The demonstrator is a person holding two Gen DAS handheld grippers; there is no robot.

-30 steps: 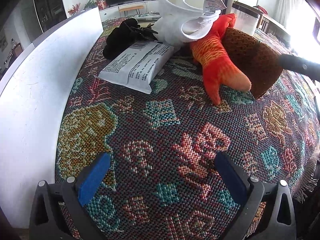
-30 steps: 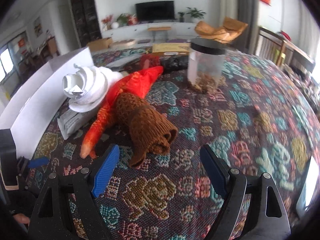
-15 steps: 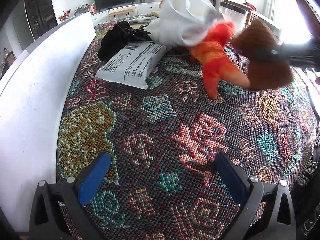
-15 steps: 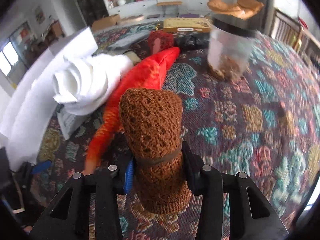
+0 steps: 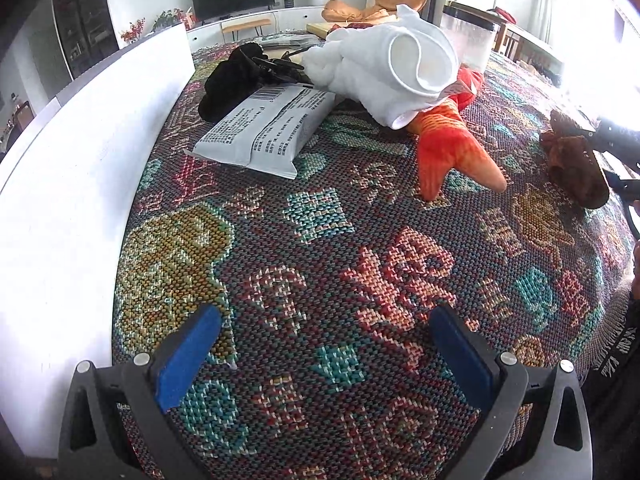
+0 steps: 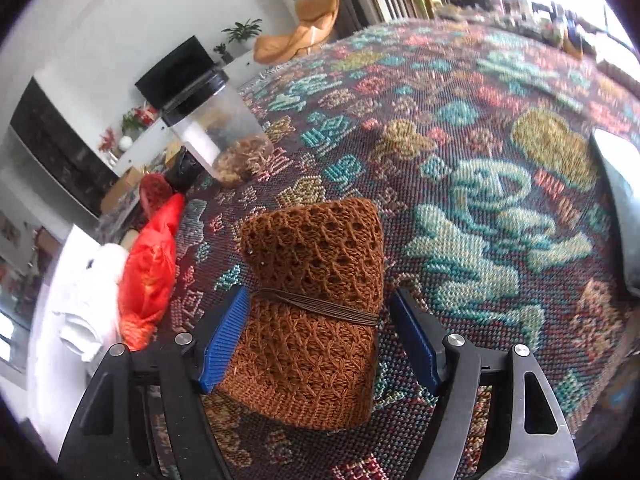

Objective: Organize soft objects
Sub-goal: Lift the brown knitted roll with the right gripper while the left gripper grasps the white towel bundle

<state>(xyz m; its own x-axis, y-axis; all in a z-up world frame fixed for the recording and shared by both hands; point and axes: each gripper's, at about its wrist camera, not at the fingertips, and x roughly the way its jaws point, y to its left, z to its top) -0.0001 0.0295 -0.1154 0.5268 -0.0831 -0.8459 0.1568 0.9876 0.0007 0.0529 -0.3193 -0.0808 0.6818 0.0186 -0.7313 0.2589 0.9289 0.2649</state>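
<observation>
My patterned woven cloth (image 5: 320, 240) carries a printed packet (image 5: 264, 130) beside the white board (image 5: 80, 168); a black-lidded clear jar (image 6: 216, 136) stands farther back.
</observation>
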